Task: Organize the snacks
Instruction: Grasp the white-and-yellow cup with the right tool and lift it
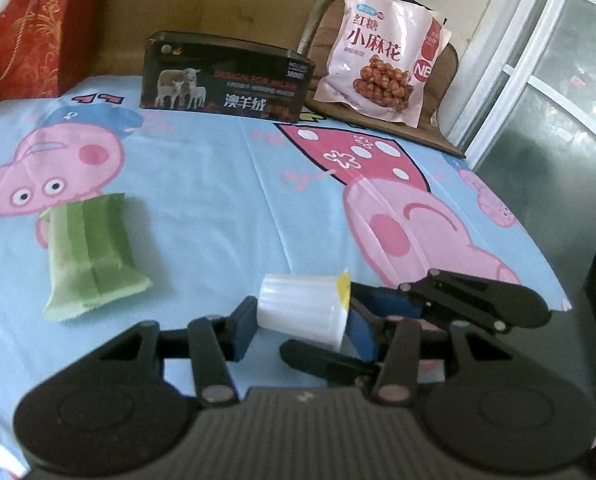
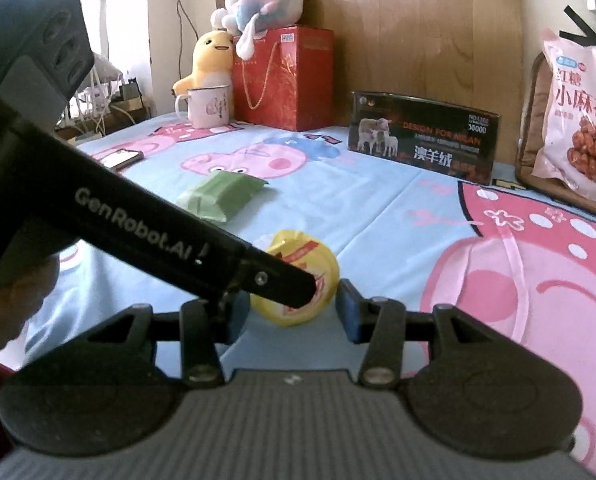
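Left gripper [image 1: 302, 328]: we read it as about half open and clamped on a small white plastic cup with a yellow foil lid [image 1: 300, 312]. One blue pad sits on the cup's base and the other on its lid.
Right gripper [image 2: 292, 312]: its jaws stand about half open, with a blue pad on each side of the lid rim. We cannot tell whether the pads press on it.
Crossing: in the right wrist view the left gripper's black finger [image 2: 282, 284] lies across the yellow lid.
Cup position: it lies on its side, lid towards the right gripper, low over the pale blue bed sheet printed with pink cartoon pigs [image 1: 218, 184].
Green packet: a crumpled green foil snack packet [image 1: 94, 256] lies flat on the sheet, well apart from the cup, on the left in the left wrist view.
Far edge: we note a black rectangular box printed with sheep [image 1: 226, 76] standing on its long side. Just beside it, a pink bag of fried dough twists [image 1: 382, 64] leans on a brown cushion [image 1: 418, 132].
Far corner: a red paper gift bag with cord handles [image 1: 30, 28] stands there, with a white enamel mug [image 2: 210, 106] and a yellow plush toy [image 2: 210, 60] next to it.
Sheet edge: a phone [image 2: 120, 158] lies flat.
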`<state>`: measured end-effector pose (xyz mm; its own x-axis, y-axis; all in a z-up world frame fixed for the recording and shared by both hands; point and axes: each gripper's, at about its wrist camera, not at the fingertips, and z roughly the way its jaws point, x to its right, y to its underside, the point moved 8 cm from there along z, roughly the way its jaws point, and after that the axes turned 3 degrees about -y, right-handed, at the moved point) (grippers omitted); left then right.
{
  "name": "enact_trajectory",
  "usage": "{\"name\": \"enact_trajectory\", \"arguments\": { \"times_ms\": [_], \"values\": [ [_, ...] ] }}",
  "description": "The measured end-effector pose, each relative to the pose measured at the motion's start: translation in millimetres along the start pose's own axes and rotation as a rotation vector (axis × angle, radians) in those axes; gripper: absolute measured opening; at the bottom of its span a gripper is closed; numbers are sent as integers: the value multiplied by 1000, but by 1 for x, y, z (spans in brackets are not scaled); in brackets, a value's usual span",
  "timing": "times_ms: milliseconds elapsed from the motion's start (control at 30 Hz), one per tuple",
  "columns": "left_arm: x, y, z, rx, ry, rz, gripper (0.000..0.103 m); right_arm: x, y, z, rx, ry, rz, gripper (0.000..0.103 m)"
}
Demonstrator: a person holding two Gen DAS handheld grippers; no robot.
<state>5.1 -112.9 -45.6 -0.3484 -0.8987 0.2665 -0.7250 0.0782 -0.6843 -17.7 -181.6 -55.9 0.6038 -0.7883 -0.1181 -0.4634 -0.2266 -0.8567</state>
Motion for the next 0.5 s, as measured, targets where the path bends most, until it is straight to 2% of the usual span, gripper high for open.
{"name": "enact_trajectory", "arguments": {
  "times_ms": [500],
  "values": [
    [-2, 4, -5, 5, 1, -20, 49, -6, 2, 1, 15, 32, -11, 48]
  ]
}}
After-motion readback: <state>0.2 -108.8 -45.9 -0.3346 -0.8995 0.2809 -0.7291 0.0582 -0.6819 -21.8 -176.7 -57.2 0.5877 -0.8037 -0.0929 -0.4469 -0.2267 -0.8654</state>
